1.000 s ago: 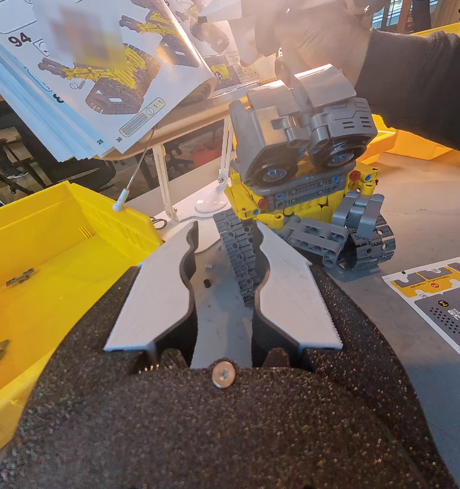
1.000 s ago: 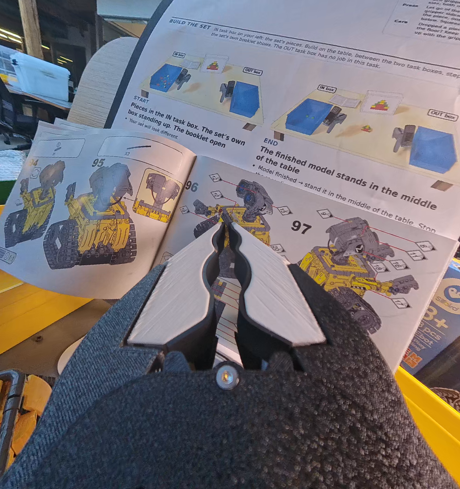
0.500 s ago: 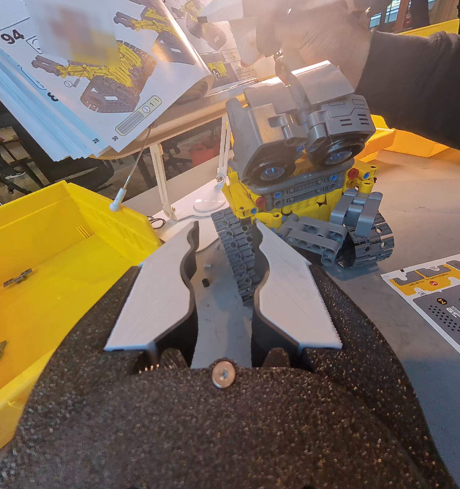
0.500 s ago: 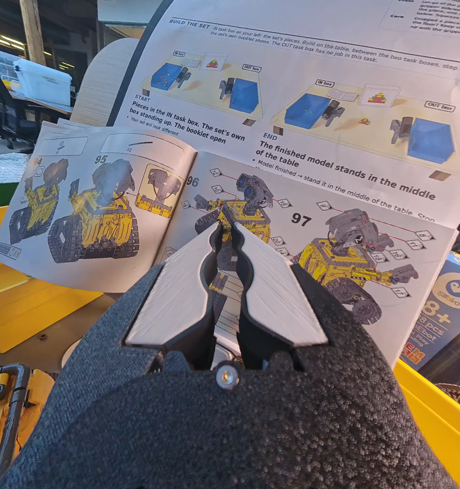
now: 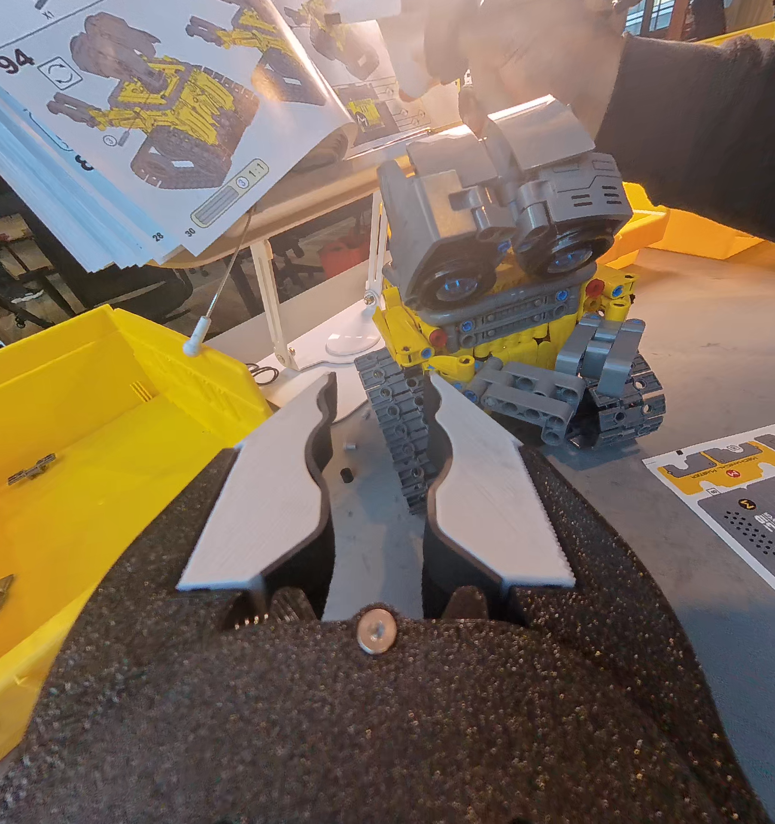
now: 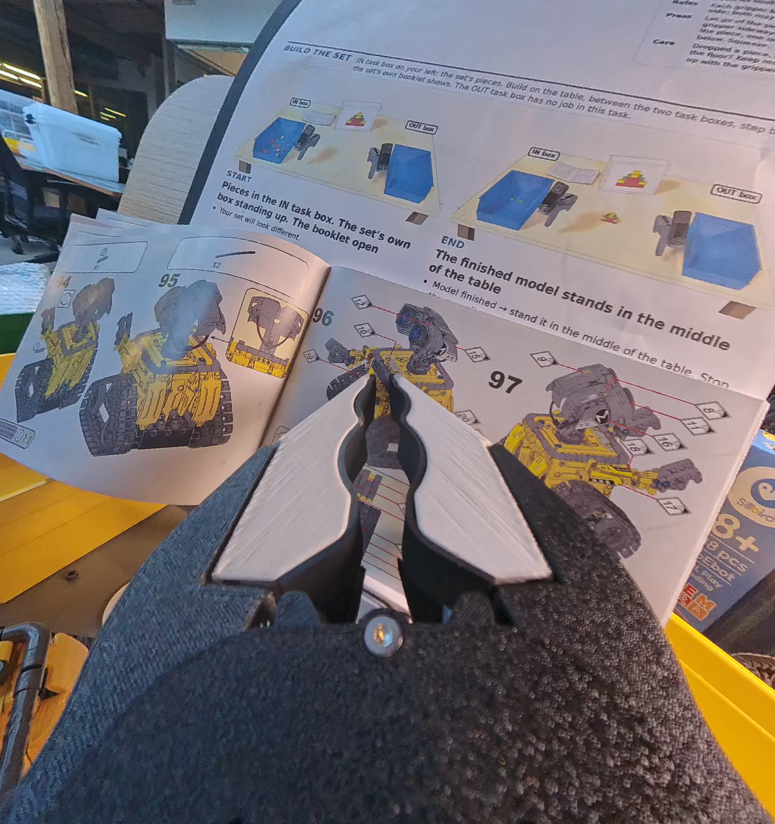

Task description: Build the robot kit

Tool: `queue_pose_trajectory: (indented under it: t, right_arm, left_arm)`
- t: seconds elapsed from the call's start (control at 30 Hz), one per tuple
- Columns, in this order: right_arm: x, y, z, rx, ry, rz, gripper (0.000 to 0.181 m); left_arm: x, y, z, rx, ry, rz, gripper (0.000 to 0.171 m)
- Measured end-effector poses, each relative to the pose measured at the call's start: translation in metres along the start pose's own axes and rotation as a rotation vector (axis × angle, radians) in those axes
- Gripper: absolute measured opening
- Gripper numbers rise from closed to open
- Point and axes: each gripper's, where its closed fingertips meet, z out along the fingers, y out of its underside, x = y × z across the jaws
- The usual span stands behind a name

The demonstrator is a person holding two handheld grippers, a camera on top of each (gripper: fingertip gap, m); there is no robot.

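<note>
A yellow and grey brick robot model (image 5: 501,321) with tracks and a binocular head stands on the grey table (image 5: 711,356). My left gripper (image 5: 381,388) is open, low over the table. The model's near track (image 5: 399,428) lies between its fingers, close to the right one. A hand in a dark sleeve (image 5: 711,133) holds the right gripper just above the model's head, blurred by glare. In the right wrist view my right gripper (image 6: 382,381) has its tips almost touching, with nothing seen between them. It points at an open instruction booklet (image 6: 176,379).
A yellow bin (image 5: 86,423) with a few small pieces stands at the left. A sticker sheet (image 5: 733,499) lies at the right. Two tiny loose pieces (image 5: 345,475) lie between my left fingers. A white stand (image 5: 269,303) props the booklet. A blue box (image 6: 751,535) and a printed sheet (image 6: 555,133) are behind. Tip to tip, the grippers are about 30 cm apart.
Almost nothing: both views wobble slightly. The model and both grippers stay where they were, jaws unchanged.
</note>
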Motion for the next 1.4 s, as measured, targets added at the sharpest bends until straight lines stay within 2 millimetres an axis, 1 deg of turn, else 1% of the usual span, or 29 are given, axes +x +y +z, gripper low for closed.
queue_pose_trajectory:
  t: [0.07, 0.17, 0.23, 0.33, 0.37, 0.43, 0.53, 0.6, 0.67, 0.73, 0.83, 0.87, 0.93, 1.03, 1.1, 1.13, 1.17, 1.27, 1.33, 1.4]
  right_arm:
    - [-0.003, 0.001, -0.004, -0.004, -0.017, -0.004, 0.006]
    - [-0.015, -0.002, -0.022, 0.010, -0.085, -0.025, 0.007]
    - [-0.024, -0.002, -0.040, 0.011, -0.141, -0.038, 0.009]
    - [-0.045, 0.003, -0.079, -0.009, -0.265, -0.042, 0.014]
    - [-0.054, 0.009, -0.094, -0.031, -0.316, -0.046, 0.016]
    - [-0.076, 0.028, -0.127, -0.102, -0.447, -0.042, 0.019]
    - [-0.115, 0.063, -0.180, -0.244, -0.656, 0.001, 0.028]
    - [-0.138, 0.087, -0.211, -0.341, -0.742, -0.004, 0.035]
    - [-0.157, 0.107, -0.232, -0.405, -0.783, -0.026, 0.038]
    - [-0.179, 0.120, -0.253, -0.458, -0.851, -0.026, 0.042]
    - [-0.206, 0.132, -0.278, -0.534, -0.949, -0.061, 0.047]
    - [-0.212, 0.135, -0.284, -0.557, -0.971, -0.089, 0.048]
    - [-0.219, 0.146, -0.293, -0.615, -0.994, -0.154, 0.052]
    - [-0.229, 0.161, -0.303, -0.733, -1.029, -0.138, 0.066]
    - [-0.234, 0.173, -0.310, -0.805, -1.039, -0.175, 0.076]
    - [-0.235, 0.173, -0.308, -0.781, -1.029, -0.203, 0.074]
    - [-0.237, 0.172, -0.308, -0.784, -1.035, -0.194, 0.072]
    - [-0.235, 0.172, -0.304, -0.761, -1.026, -0.188, 0.059]
    - [-0.233, 0.171, -0.302, -0.735, -1.022, -0.195, 0.051]
    - [-0.231, 0.171, -0.300, -0.706, -1.019, -0.208, 0.045]
  left_arm:
    - [0.000, 0.000, 0.000, 0.002, 0.004, -0.001, 0.037]
    - [-0.001, -0.002, -0.001, 0.012, 0.005, -0.012, 0.038]
    - [-0.004, -0.005, -0.003, 0.024, -0.003, -0.021, 0.038]
    - [-0.012, -0.009, -0.006, 0.042, -0.020, -0.045, 0.038]
    - [-0.015, -0.010, -0.007, 0.050, -0.026, -0.057, 0.038]
    - [-0.020, -0.013, -0.010, 0.065, -0.033, -0.077, 0.038]
    - [-0.025, -0.014, -0.011, 0.074, -0.044, -0.090, 0.038]
    - [-0.028, -0.016, -0.013, 0.078, -0.056, -0.081, 0.038]
    - [-0.030, -0.019, -0.015, 0.084, -0.069, -0.071, 0.037]
    - [-0.030, -0.029, -0.020, 0.101, -0.068, -0.053, 0.036]
    - [-0.015, -0.048, -0.029, 0.111, 0.011, -0.012, 0.034]
    - [-0.007, -0.052, -0.033, 0.112, 0.047, -0.001, 0.034]
    - [0.012, -0.053, -0.040, 0.102, 0.135, 0.013, 0.031]
    - [0.031, -0.044, -0.048, 0.096, 0.181, 0.010, 0.028]
    - [0.040, -0.035, -0.049, 0.080, 0.203, 0.010, 0.025]
    - [0.044, -0.032, -0.050, 0.075, 0.217, 0.008, 0.024]
    - [0.047, -0.030, -0.050, 0.075, 0.233, 0.001, 0.024]
    - [0.059, -0.033, -0.050, 0.098, 0.301, -0.024, 0.021]
    - [0.072, -0.035, -0.053, 0.113, 0.373, -0.035, 0.020]
    - [0.090, -0.035, -0.057, 0.107, 0.483, -0.064, 0.019]
